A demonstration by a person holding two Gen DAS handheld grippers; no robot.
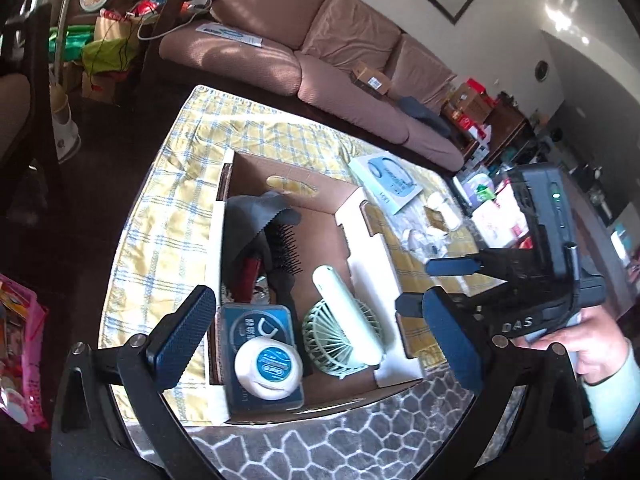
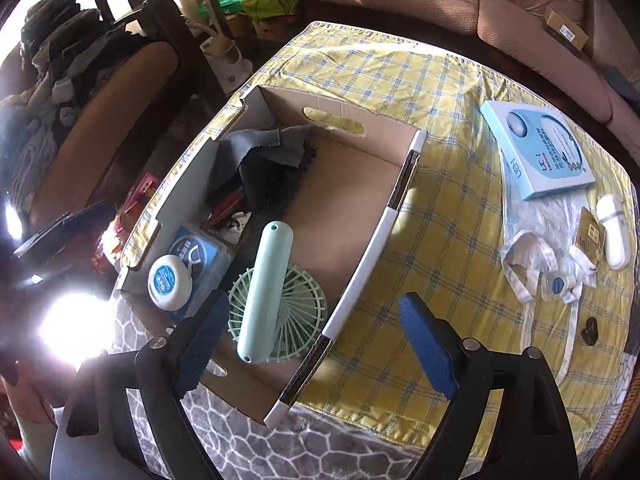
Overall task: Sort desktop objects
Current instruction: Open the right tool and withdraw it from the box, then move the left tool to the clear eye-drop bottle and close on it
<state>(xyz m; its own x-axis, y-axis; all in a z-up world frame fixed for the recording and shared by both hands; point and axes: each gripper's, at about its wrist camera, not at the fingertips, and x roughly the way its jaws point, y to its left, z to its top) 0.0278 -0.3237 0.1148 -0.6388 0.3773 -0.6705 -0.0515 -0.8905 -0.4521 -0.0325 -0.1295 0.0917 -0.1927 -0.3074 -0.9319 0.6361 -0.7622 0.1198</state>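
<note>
**Both grippers spread wide above the half-filled cardboard box**

On the left, the left gripper (image 1: 320, 328) hangs over the near end of the cardboard box (image 1: 296, 184), its 2 blue pads spread wide with nothing between them. Below it, at the box's near left corner, a round white floss case (image 1: 267, 368) lies on top of a blue-labelled clear case (image 1: 256, 324). Behind these sit a black hairbrush (image 1: 285, 254), something red I cannot identify, and a grey cloth (image 1: 260, 208) bunched against the far left wall.

Toward the middle of the box, a mint-green handheld fan (image 1: 344, 320) lies flat, handle folded across its round grille, just beside the floss case. The rest of the box floor is bare cardboard.

The right gripper (image 2: 316, 344) hovers over the box's right wall (image 2: 384, 220), fingers released and empty, 1 pad over the fan's grille and the other over the yellow checked tablecloth (image 2: 452, 216). A hand (image 1: 596, 344) holds it.

Further right on the cloth, outside the box, lie a light-blue flat box (image 2: 536, 148), a white bib-like cloth (image 2: 536, 240), a small gold packet (image 2: 590, 234), a white capsule-shaped object (image 2: 612, 230) and a small dark item (image 2: 590, 330).
</note>
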